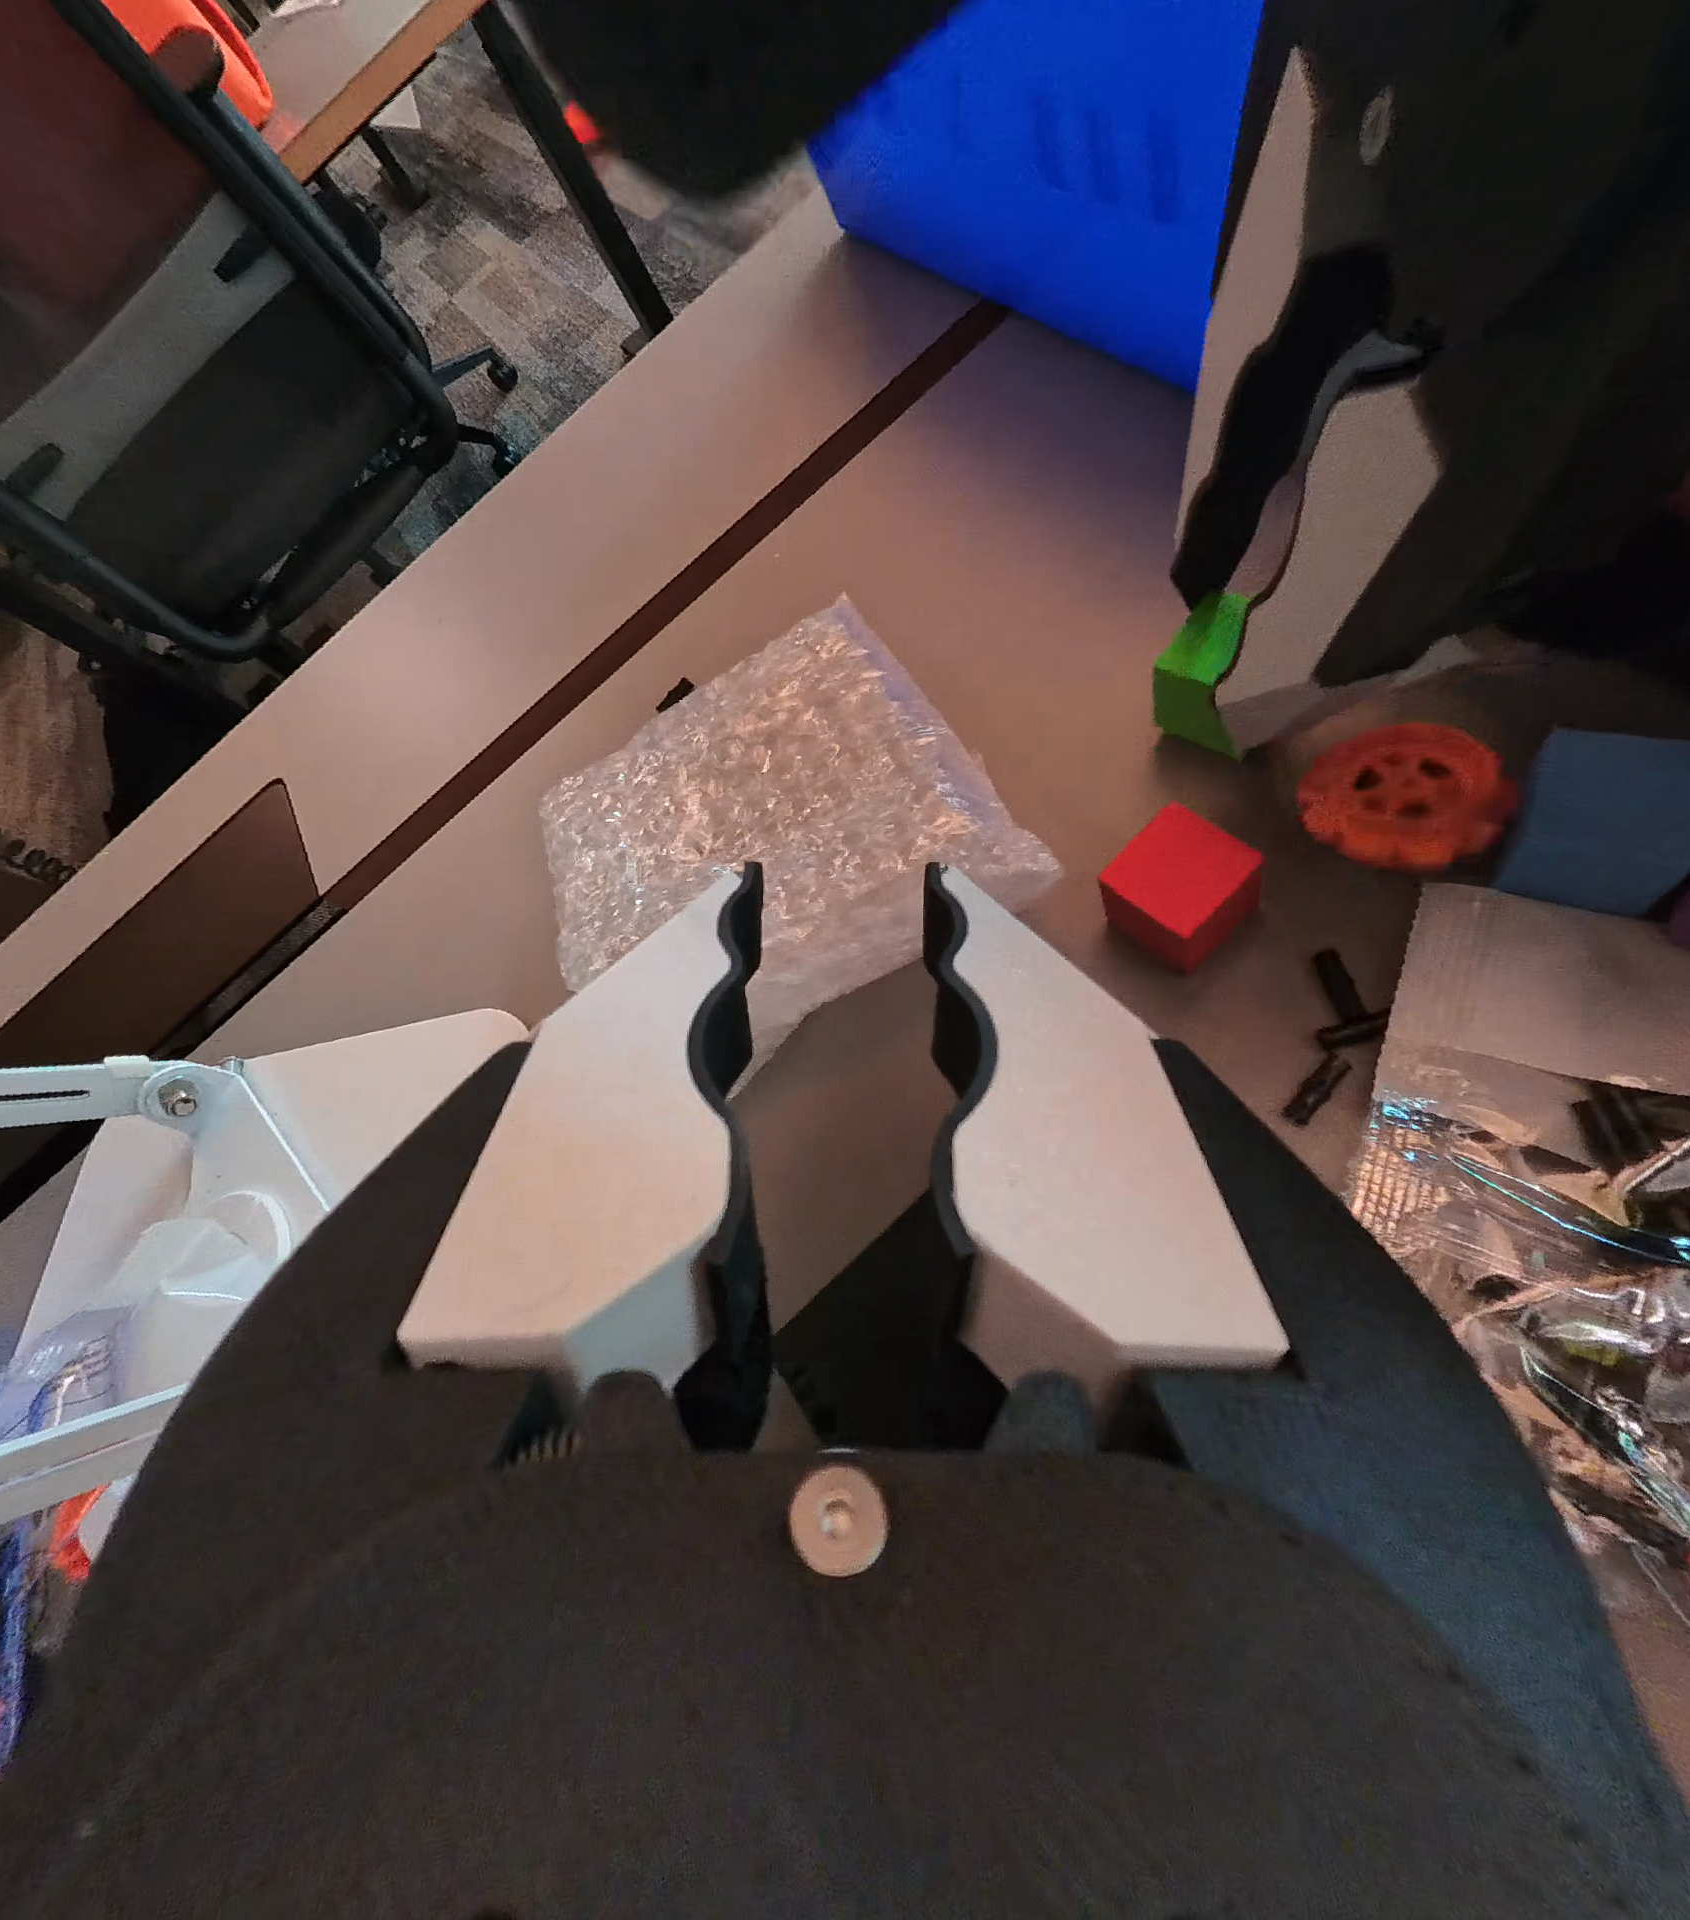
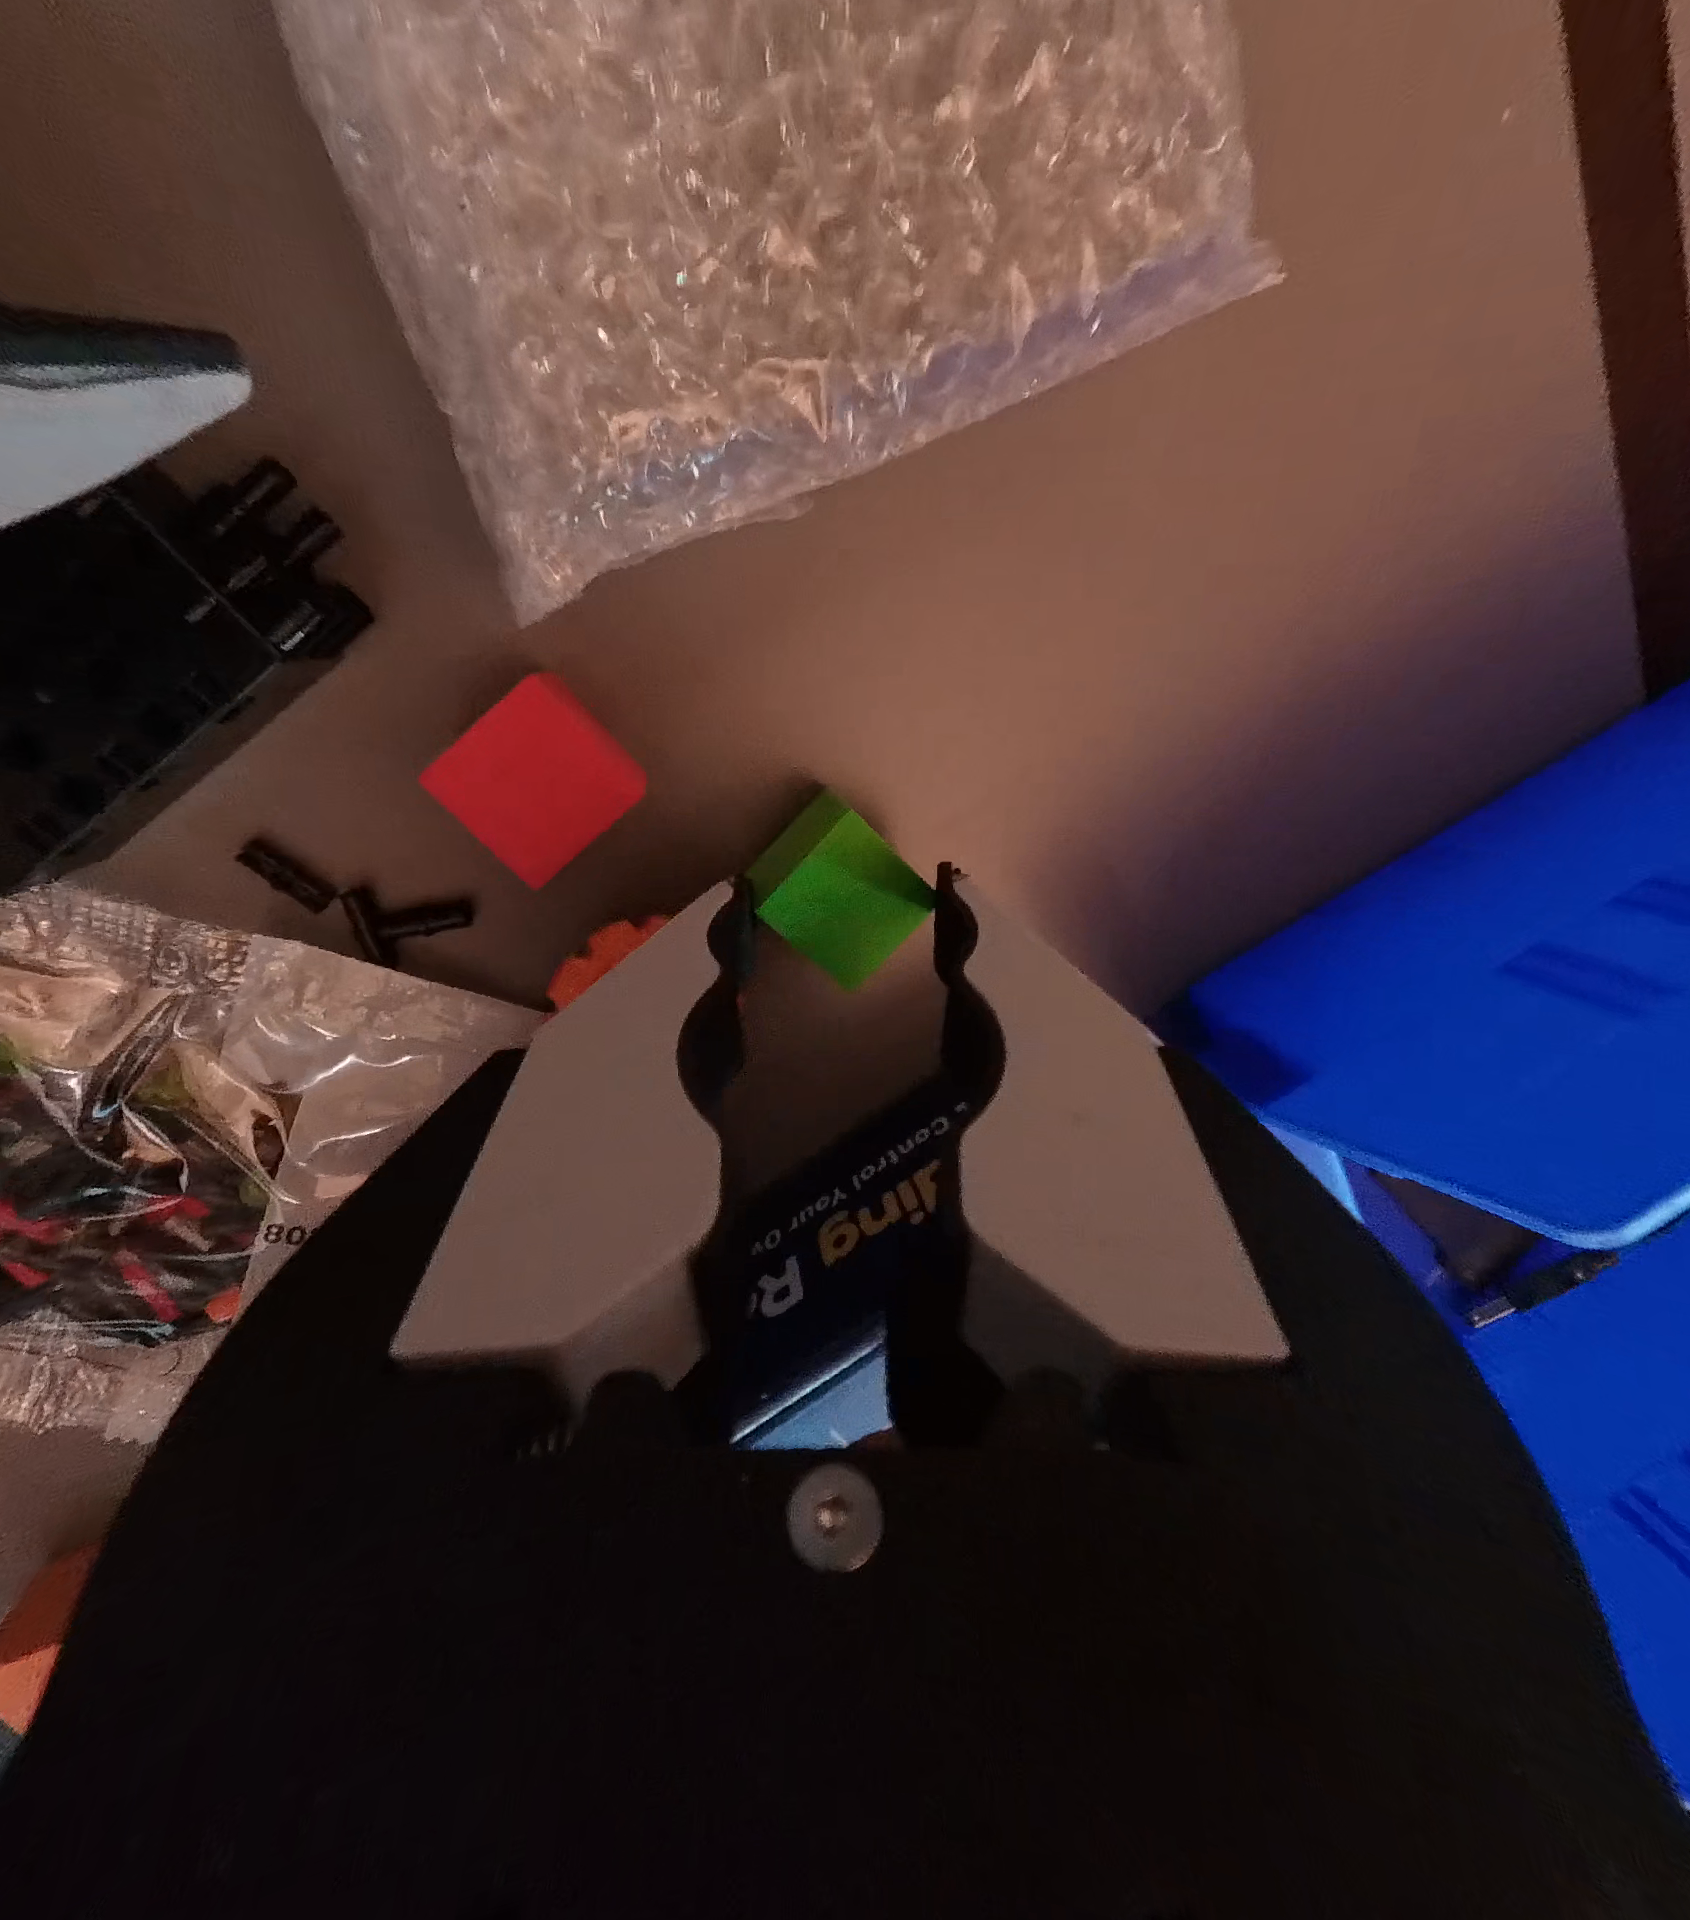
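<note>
On the brown table (image 1: 924,499) lies a bubble-wrap bag (image 1: 779,800), with a red cube (image 1: 1179,883) just beside it and a green cube (image 2: 836,899) near that; an orange gear (image 1: 1402,795) sits next to a blue block (image 1: 1615,821). A clear bag of dark parts (image 1: 1599,1330) lies by loose black pins (image 1: 1340,1023); a blue bin (image 2: 1568,935) stands at the table's edge.

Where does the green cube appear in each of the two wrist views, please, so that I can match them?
Left wrist view: the green cube sits upper right, at the fingertips of the right gripper.
Right wrist view: the green cube is at centre, between that gripper's own fingertips.
Shared landmark: the red cube, lying close by it on the table in both.
</note>
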{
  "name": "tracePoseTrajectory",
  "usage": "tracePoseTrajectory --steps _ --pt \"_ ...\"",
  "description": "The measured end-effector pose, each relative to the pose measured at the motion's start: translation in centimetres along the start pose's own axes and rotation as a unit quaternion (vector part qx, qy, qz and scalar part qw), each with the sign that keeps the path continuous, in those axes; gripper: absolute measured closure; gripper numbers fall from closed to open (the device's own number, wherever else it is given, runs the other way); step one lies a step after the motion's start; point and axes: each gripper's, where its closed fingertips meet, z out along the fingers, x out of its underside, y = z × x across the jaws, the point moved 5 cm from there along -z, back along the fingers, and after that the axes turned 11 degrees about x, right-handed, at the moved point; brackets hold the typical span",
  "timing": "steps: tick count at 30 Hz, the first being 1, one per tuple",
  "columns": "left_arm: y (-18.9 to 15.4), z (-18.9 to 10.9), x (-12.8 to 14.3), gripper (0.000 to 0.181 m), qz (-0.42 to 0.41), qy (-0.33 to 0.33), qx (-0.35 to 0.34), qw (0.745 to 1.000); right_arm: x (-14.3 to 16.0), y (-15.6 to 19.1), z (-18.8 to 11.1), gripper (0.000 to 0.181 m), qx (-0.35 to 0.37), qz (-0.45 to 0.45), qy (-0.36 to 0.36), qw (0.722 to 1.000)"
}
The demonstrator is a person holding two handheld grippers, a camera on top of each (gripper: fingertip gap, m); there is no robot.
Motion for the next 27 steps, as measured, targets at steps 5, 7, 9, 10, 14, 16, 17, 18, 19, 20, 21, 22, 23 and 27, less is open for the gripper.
tracePoseTrajectory --steps 5,7,9,10,14,16,17,18,19,20,21,22,23,27 --pt "0.0 -0.1 -0.1 0.153 -0.003 -0.005 0.009 1.000 -0.7 -3.4 -4.9 0.148 -0.001 0.054 -0.101 0.993" --pt "-0.1 0.0 -0.1 0.153 -0.003 -0.005 0.013 1.000 0.0 -7.2 -7.6 0.148 0.035 0.098 -0.149 0.983" --pt "-0.3 0.1 -0.2 0.153 0.000 -0.004 0.013 1.000 1.4 -11.1 -8.8 0.147 0.049 0.140 -0.160 0.976" --pt "-0.3 0.1 -0.2 0.153 0.001 -0.005 0.015 1.000 2.2 -12.7 -8.9 0.147 0.054 0.155 -0.156 0.974" --pt "-0.4 0.3 -0.2 0.153 0.003 -0.002 0.017 1.000 4.7 -16.6 -6.6 0.126 0.089 0.167 -0.098 0.977" --pt "-0.3 0.4 -0.2 0.153 0.000 -0.002 0.017 1.000 4.3 -15.9 -7.4 0.127 0.084 0.161 -0.126 0.975" --pt "-0.2 0.4 -0.1 0.153 -0.002 -0.002 0.017 1.000 3.9 -14.8 -8.1 0.127 0.080 0.146 -0.141 0.976" --pt "-0.1 0.4 -0.1 0.153 -0.005 -0.002 0.017 1.000 3.2 -13.2 -8.7 0.128 0.061 0.127 -0.158 0.977" --pt "0.0 0.5 0.0 0.153 -0.008 -0.002 0.016 1.000 2.2 -10.8 -9.1 0.130 0.022 0.101 -0.176 0.979" --pt "0.1 0.5 0.0 0.153 -0.010 -0.002 0.016 1.000 1.2 -8.0 -9.1 0.130 -0.020 0.070 -0.185 0.980" --pt "0.2 0.5 0.1 0.153 -0.012 -0.001 0.015 1.000 0.4 -5.4 -8.8 0.130 -0.048 0.038 -0.184 0.981" --pt "0.2 0.5 0.2 0.153 -0.014 -0.002 0.015 1.000 -0.2 -3.0 -8.1 0.129 -0.060 0.001 -0.176 0.983" --pt "0.3 0.4 0.2 0.153 -0.015 -0.002 0.015 1.000 -0.7 -1.1 -7.0 0.127 -0.063 -0.036 -0.163 0.984" --pt "0.6 0.2 0.3 0.153 -0.018 -0.004 0.012 1.000 -1.5 3.0 -2.1 0.127 -0.083 -0.087 -0.088 0.989"
